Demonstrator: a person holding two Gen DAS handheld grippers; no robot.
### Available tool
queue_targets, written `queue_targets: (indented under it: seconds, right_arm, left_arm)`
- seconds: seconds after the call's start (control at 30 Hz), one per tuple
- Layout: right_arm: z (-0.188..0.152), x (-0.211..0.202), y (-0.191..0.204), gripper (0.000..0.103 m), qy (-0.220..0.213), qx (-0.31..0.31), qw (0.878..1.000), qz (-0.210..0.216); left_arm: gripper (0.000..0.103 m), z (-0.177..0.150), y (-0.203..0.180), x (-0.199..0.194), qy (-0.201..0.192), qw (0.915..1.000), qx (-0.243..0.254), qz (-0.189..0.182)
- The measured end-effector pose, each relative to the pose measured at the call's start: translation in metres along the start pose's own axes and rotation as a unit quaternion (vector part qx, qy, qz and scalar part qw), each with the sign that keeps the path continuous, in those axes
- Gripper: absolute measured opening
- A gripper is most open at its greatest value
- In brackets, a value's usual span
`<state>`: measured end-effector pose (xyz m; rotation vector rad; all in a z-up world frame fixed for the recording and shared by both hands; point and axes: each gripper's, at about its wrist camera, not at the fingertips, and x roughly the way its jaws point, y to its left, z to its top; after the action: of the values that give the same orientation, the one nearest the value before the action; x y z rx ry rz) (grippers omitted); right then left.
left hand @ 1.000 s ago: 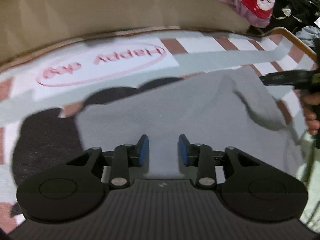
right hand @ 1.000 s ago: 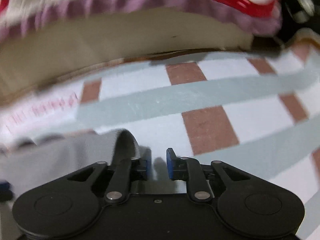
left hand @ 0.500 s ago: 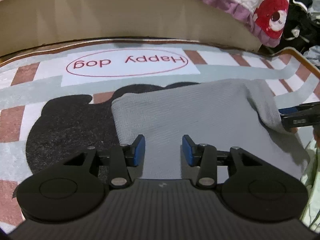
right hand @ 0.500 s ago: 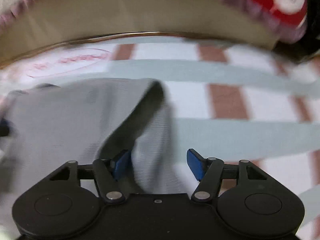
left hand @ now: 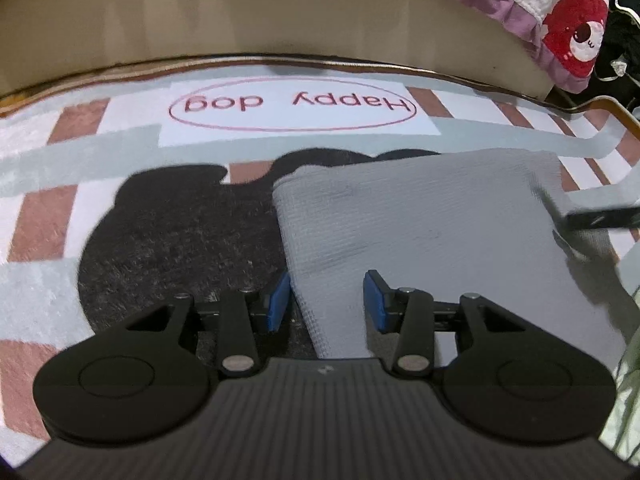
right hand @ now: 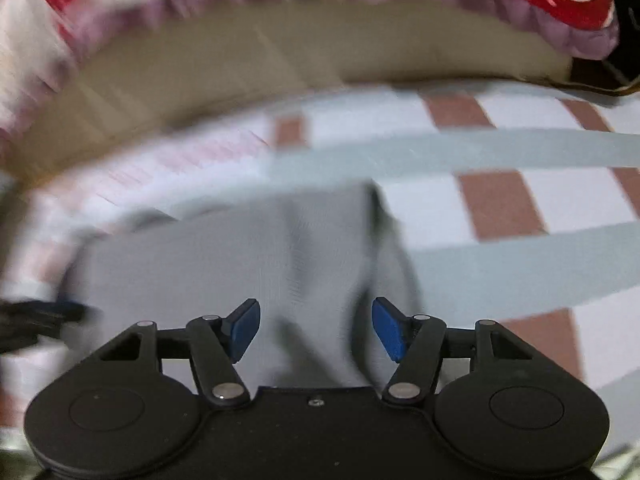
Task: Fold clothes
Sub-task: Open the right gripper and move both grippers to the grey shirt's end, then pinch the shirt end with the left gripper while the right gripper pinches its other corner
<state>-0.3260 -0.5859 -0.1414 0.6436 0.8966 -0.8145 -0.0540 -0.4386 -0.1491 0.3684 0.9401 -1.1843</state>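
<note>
A grey garment lies folded flat on the rug. My left gripper hangs low over its left edge, which runs between the blue pads; the pads stand apart and do not press the cloth. My right gripper hovers over the garment's right part, beside a raised fold. Its jaws are opening, with cloth below them and nothing clamped. The left wrist view shows the right gripper blurred at the garment's right edge. In the right wrist view the left gripper shows at far left.
A checked rug with a "Happy dog" label and a black dog shape lies under the garment. A beige bed base bounds the far side, with a purple-frilled quilt hanging over it. Dark clutter sits at the far right.
The right gripper let go of the garment's fold and its jaws spread wide. The left gripper slid from the middle of the garment to its left edge. The garment now lies flatter.
</note>
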Motion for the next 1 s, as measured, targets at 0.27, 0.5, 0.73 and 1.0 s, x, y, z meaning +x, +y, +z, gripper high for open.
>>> queue_targets:
  seconds: [0.27,0.5,0.73,1.0]
  right_arm:
    - [0.001,0.006,-0.019,0.025,-0.039,0.013,0.999,-0.031]
    - [-0.007,-0.012,0.022,0.036,-0.101,-0.121,0.970,-0.183]
    - [-0.024,-0.057,0.087,0.057,-0.066,-0.114,0.991,0.016]
    - [-0.092,-0.067,0.171,0.059,0.019,-0.237,0.959,0.151]
  left_arm:
    - [0.041,-0.004,0.004,0.001,0.005,0.9998,-0.007,-0.015]
    - [0.041,-0.004,-0.004,0.001,0.017,0.9998,0.000,-0.009]
    - [0.049,-0.010,-0.008,-0.007,0.046,0.9986,-0.011,-0.022]
    - [0.057,-0.044,0.003,-0.037,0.087,0.9885,-0.070,-0.102]
